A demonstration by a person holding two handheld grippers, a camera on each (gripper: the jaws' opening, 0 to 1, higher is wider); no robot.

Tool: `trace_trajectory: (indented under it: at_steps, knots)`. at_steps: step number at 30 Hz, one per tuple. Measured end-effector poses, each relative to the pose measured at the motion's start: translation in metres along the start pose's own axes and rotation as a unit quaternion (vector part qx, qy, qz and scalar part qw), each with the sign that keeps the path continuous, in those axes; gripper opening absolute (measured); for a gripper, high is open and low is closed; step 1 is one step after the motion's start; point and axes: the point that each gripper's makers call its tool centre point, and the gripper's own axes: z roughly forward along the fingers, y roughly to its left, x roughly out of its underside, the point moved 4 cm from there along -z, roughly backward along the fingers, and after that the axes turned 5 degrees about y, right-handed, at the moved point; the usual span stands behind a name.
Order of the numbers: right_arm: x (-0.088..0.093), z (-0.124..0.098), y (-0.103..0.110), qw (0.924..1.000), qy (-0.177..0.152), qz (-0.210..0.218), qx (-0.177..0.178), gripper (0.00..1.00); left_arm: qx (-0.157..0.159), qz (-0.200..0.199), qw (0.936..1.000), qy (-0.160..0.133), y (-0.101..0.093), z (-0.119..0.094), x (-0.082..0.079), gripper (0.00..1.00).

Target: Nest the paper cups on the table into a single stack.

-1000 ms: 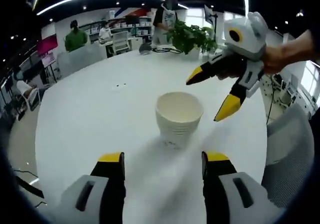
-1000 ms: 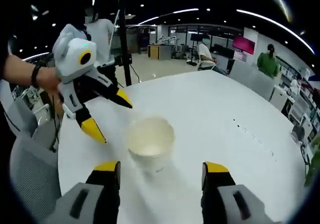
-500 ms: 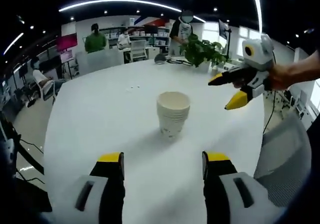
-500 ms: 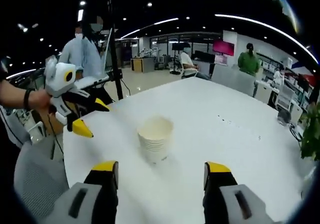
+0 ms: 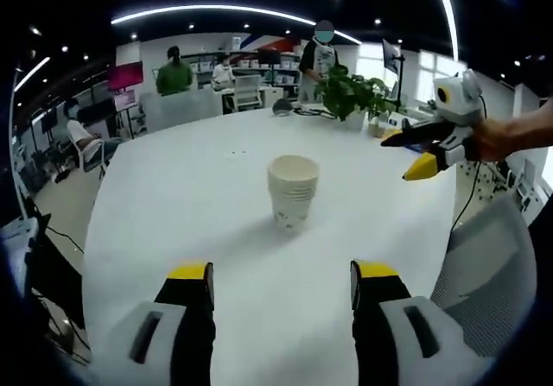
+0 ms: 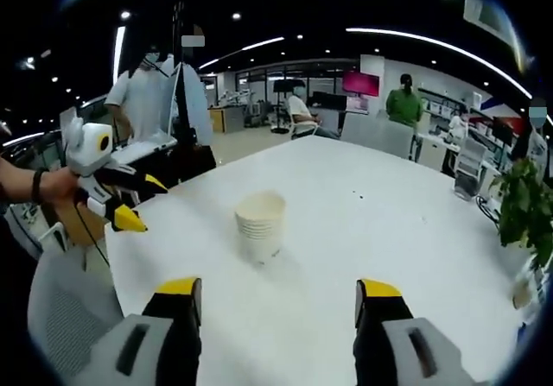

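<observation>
Paper cups (image 5: 293,191) stand nested in one upright stack on the white table (image 5: 173,196), and I take that stack as my landmark. My left gripper (image 5: 281,284) hangs well short of the stack, jaws apart and holding nothing. My right gripper (image 6: 281,293) also sits well back from the stack (image 6: 260,224), jaws spread and empty. Beyond the stack stands a potted plant (image 5: 354,92).

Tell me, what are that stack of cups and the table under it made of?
The stack of cups looks like paper: matte off-white walls, thin rolled rims layered closely on top of each other. The table has a smooth white top with a soft sheen that catches the ceiling lights; it could be laminate or painted board, though the pictures cannot settle which.
</observation>
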Motion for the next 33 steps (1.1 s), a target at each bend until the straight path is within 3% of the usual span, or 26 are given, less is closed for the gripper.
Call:
trace_trajectory:
  at_steps: [12,33]
  knots:
    - [0.013,-0.013,0.006,0.9996,-0.009,0.023,0.012,0.75,-0.001,0.0,1.0,-0.007,-0.009,-0.004,0.001,0.65]
    - [0.018,-0.018,0.012,0.9987,-0.017,0.046,0.017,0.76,-0.013,0.0,0.9998,-0.012,-0.009,-0.016,0.004,0.66]
